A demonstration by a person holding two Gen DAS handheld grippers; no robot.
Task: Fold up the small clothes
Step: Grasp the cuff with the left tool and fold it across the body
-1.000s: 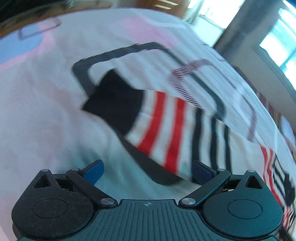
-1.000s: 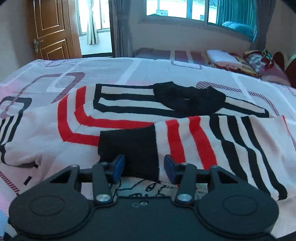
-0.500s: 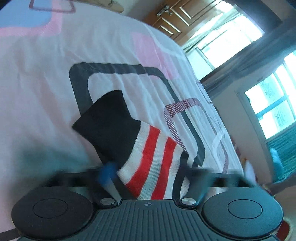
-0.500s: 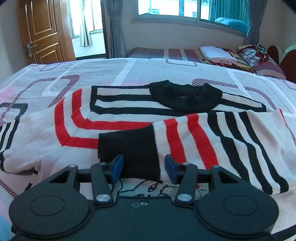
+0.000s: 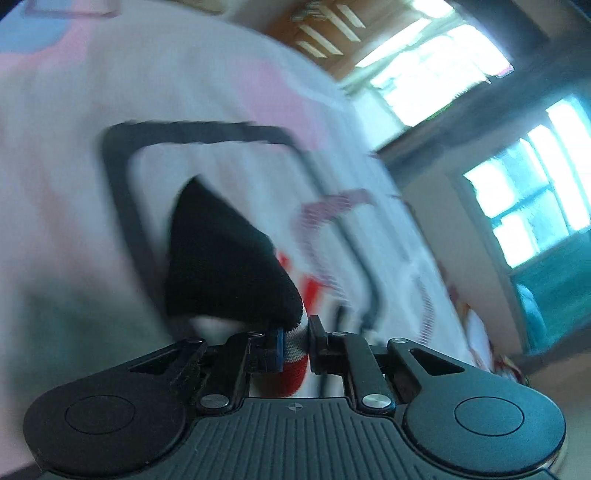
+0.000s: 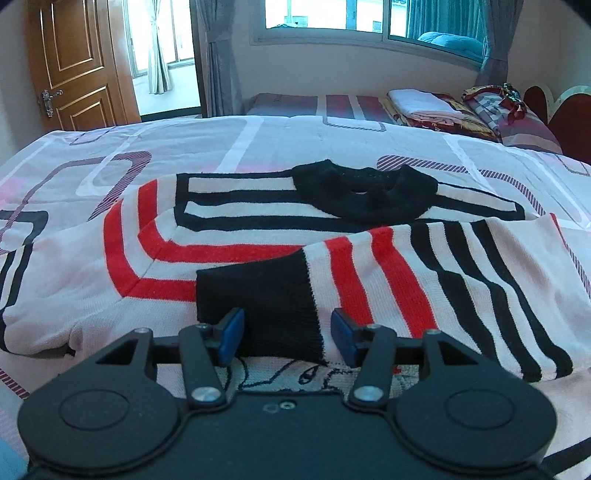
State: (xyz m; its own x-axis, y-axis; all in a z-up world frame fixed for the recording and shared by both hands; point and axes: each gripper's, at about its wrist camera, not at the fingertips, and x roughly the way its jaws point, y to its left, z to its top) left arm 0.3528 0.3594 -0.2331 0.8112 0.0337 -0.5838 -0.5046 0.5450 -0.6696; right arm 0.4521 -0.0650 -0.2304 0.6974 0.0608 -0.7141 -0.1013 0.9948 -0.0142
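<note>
A small striped sweater (image 6: 236, 236), white with red and black bands and a black collar (image 6: 364, 195), lies flat on the bed. Its right sleeve (image 6: 369, 280) is folded across the body, black cuff (image 6: 258, 306) pointing left. My right gripper (image 6: 287, 338) is open, its jaws either side of that cuff's near edge, holding nothing. My left gripper (image 5: 293, 345) is shut on the other sleeve (image 5: 291, 354) just behind its black cuff (image 5: 225, 266), which sticks out ahead of the jaws above the bedsheet. That view is motion-blurred.
The bedsheet (image 6: 258, 140) is pale pink and white with dark rounded-rectangle prints. Folded bedding and pillows (image 6: 461, 110) lie at the far right. A wooden door (image 6: 74, 66) stands far left, windows with curtains (image 6: 369, 18) behind.
My left gripper went from open around the left sleeve to shut on it and has lifted it with the view swinging. The right gripper stays open at the folded cuff, nearly still.
</note>
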